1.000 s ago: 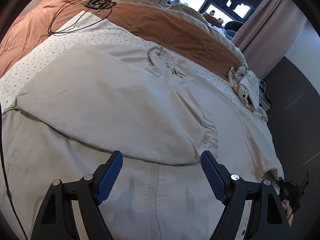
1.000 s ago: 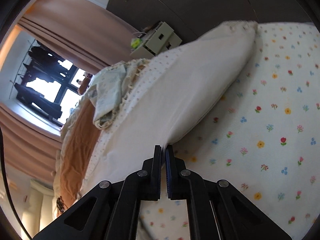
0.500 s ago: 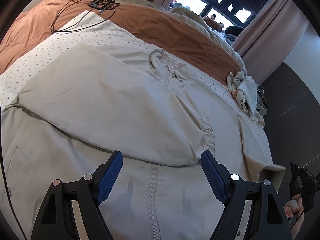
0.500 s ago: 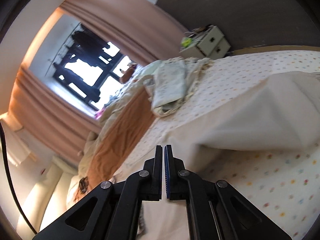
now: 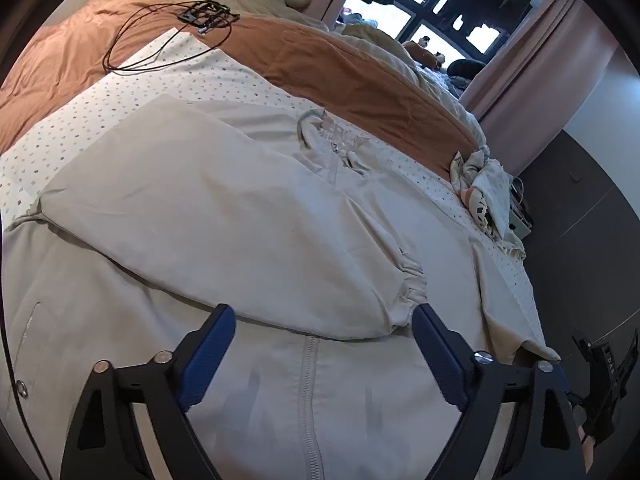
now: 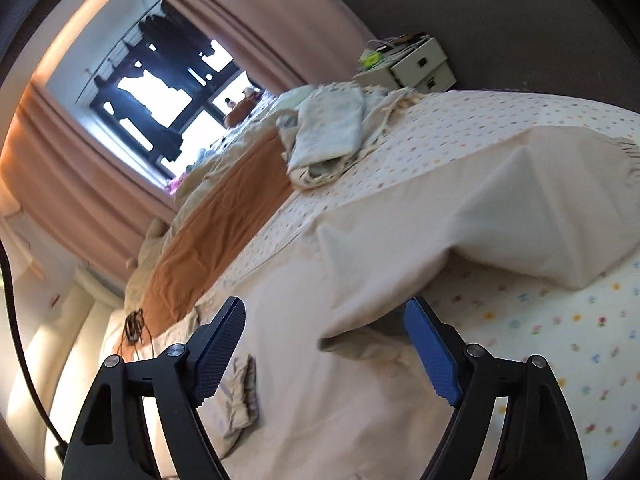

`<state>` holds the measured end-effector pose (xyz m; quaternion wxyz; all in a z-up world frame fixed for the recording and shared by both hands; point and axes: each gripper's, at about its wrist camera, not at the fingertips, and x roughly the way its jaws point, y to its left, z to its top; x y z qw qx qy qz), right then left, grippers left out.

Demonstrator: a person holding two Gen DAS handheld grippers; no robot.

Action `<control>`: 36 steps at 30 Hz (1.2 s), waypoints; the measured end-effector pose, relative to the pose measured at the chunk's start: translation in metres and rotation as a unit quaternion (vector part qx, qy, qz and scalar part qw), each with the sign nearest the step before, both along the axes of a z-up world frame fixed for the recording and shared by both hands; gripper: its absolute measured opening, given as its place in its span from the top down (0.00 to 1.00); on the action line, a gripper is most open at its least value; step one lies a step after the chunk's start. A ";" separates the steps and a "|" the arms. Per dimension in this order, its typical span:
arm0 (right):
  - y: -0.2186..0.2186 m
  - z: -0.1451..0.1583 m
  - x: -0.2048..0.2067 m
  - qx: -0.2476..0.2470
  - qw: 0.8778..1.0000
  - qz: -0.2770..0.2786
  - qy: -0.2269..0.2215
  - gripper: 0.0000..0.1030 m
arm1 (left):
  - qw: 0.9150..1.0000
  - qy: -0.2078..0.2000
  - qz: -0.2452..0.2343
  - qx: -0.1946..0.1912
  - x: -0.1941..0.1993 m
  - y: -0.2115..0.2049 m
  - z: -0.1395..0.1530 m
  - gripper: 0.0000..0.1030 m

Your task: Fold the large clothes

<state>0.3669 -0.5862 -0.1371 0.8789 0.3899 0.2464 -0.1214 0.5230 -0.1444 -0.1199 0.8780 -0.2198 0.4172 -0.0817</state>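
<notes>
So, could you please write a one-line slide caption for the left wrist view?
Open left tool hovers over a beige zip jacket spread on the bed, one sleeve folded across its front.

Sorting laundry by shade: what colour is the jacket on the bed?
Pale beige jacket, clearest in the left wrist view.

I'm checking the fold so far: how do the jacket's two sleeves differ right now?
The left sleeve lies folded flat across the jacket front, its cuff past the zipper. The right sleeve is only half over, humped and partly on the floral sheet. Both are the same beige cloth; neither is gripped.
</notes>
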 end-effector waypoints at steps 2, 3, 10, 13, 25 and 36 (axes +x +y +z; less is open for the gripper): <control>-0.015 0.001 -0.018 0.009 0.999 -0.031 0.000 0.20 | 1.000 -0.003 0.002 -0.004 0.000 0.001 0.001 0.03; -0.025 0.000 -0.029 0.015 0.999 -0.053 -0.001 0.20 | 1.000 -0.003 0.004 -0.005 0.000 0.002 0.001 0.03; -0.084 -0.035 -0.096 0.076 0.980 -0.183 0.033 0.20 | 1.000 0.003 0.016 -0.016 0.001 0.008 0.000 0.03; -0.102 -0.053 -0.107 0.104 0.972 -0.204 0.048 0.20 | 1.000 0.004 0.018 -0.015 0.001 0.008 -0.001 0.03; -0.138 -0.092 -0.100 0.118 0.968 -0.216 0.050 0.29 | 0.999 0.004 0.032 -0.015 0.002 0.015 -0.004 0.03; -0.151 -0.092 -0.093 0.090 0.971 -0.222 0.027 0.94 | 0.999 -0.019 0.042 -0.020 -0.002 0.016 0.007 0.03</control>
